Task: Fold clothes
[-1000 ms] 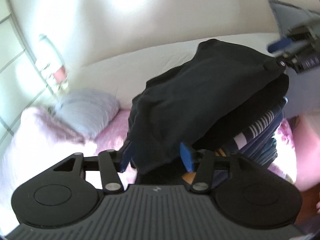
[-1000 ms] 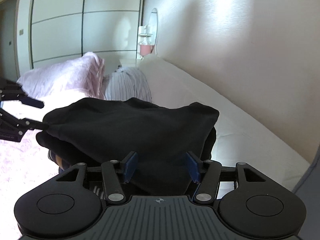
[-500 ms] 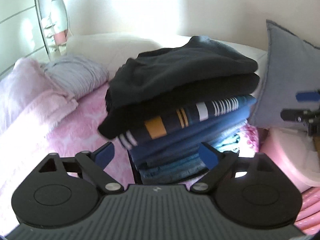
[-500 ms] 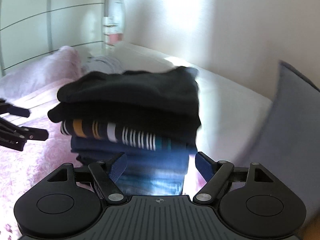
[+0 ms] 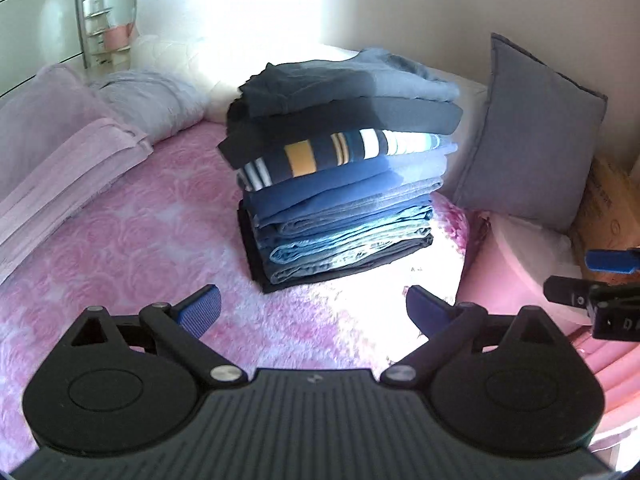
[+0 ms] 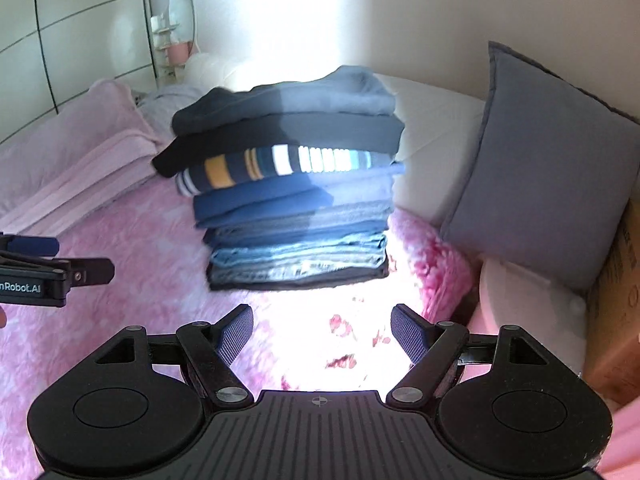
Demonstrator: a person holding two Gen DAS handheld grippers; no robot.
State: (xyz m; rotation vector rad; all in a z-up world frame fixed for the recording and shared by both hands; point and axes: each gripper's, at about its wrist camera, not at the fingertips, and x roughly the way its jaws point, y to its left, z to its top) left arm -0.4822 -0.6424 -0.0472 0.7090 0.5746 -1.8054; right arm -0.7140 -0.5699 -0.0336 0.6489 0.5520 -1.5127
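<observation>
— How do your jaws stand?

— Both pairs are spread wide and hold nothing. My left gripper (image 5: 314, 310) and right gripper (image 6: 322, 330) hover over the pink bedspread (image 5: 132, 248), side by side, apart from the clothes.

— And the clothes?

— A stack of folded clothes (image 5: 340, 172) sits on the bedspread just ahead of both grippers. A dark top (image 6: 280, 108) lies uppermost, a striped piece (image 5: 340, 152) under it, blue layers and denim below.

— Around it?

— A grey cushion (image 6: 548, 152) leans to the right, pink pillows (image 5: 60, 152) to the left.
</observation>
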